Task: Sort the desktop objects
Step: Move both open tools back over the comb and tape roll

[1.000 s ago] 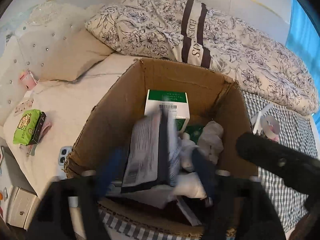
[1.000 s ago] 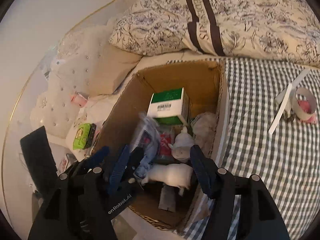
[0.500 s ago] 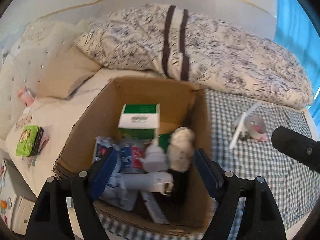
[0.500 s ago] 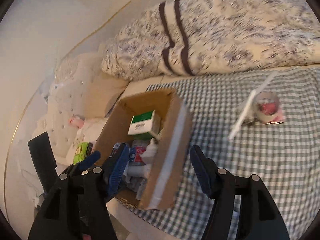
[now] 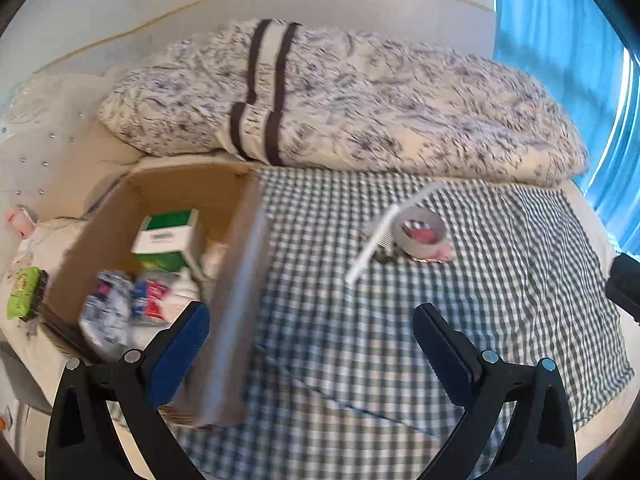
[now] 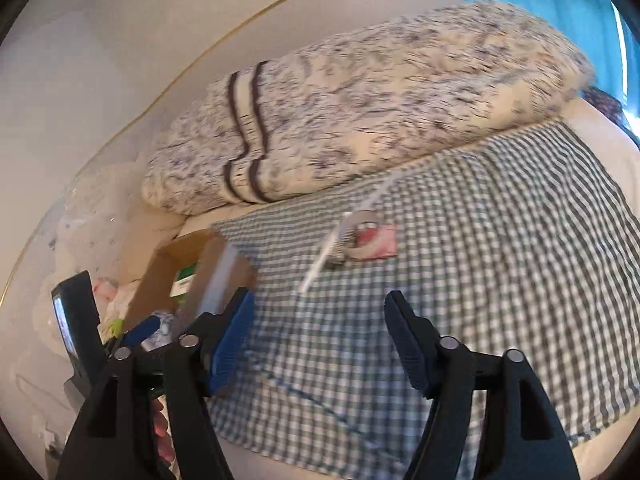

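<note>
Bedding fills the background: a floral duvet bunched along the far side of the bed, with a checked cloth spread in front of it. At the cloth's left edge stands an open cardboard box already holding a green-and-white carton and packets. On the cloth, well apart from the box, lie a white comb and a tape roll — touching, the comb's long axis running diagonally toward the near left. Left claw and right claw are both spread wide and empty. Judgement: the comb lies straight ahead of both claws — which is nearer cannot be told.
</note>
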A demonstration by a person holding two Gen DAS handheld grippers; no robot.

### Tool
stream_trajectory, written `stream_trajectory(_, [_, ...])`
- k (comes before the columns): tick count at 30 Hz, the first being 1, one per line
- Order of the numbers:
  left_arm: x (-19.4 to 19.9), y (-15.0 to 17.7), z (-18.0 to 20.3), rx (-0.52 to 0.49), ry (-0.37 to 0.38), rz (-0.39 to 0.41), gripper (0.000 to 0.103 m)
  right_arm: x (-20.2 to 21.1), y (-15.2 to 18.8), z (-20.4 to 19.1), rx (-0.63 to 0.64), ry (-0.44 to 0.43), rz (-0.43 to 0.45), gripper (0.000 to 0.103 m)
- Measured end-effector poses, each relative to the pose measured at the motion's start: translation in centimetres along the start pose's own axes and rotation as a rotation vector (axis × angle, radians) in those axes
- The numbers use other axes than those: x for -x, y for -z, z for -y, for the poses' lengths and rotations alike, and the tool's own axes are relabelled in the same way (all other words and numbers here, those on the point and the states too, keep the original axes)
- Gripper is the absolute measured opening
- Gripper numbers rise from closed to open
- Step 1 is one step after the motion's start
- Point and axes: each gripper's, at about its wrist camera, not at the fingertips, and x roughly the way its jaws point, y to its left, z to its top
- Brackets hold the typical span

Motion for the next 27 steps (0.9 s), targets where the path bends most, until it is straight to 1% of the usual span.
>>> stream_trajectory(5, [-3.5, 0.6, 3.5, -0.070, -0.003, -0.019, 0.103, -2.4, 0.1, 3.7, -0.054, 0.008, -0.041, 0.070])
stream_trajectory(7, [-5.0, 0.5, 4.7, -0.105, -0.009, -0.021, 0.103, -3.6, -0.1, 4.7, -0.063, 0.007, -0.063, 0.070])
stream_trajectory(10, [-7.9, -0.2, 6.0, -0.135, -0.006, -0.046, 0.103, -5.8, -0.6, 6.1, -0.062, 0.016, -0.095, 0.070])
stream_trajectory(15, [-12.8, -1.3, 7.4, -0.174, -0.012, -0.059, 0.103, -11.0, -3.0, 6.3, -0.031, 0.062, -0.126, 0.070])
stream_trajectory(18, [-15.7, -1.8, 7.1, -0.186, -0.032, -0.087, 0.103, -14.4, -4.9, 5.9, -0.017, 0.065, -0.141, 0.070])
stream_trajectory(20, [-17.5, -2.1, 6.3, -0.164, -0.037, -0.116, 0.103, -16.9, -5.9, 5.5, -0.019, 0.060, -0.166, 0.070])
stream_trajectory(22, [-18.9, -2.2, 5.6, -0.144, -0.024, -0.146, 0.103, -19.6, -6.7, 5.4, -0.027, 0.078, -0.184, 0.065])
stream_trajectory(23, [-19.5, -2.2, 5.3, -0.141, -0.020, -0.155, 0.103, -21.2, -7.2, 5.5, -0.031, 0.099, -0.196, 0.060])
stream_trajectory(25, [-20.4, -2.2, 5.2, -0.163, -0.026, -0.161, 0.103, -23.3, -7.5, 5.7, -0.041, 0.131, -0.216, 0.058])
stream_trajectory(27, [-21.0, -2.1, 5.2, -0.189, -0.036, -0.157, 0.103, -25.6, -7.5, 6.2, -0.051, 0.176, -0.250, 0.049])
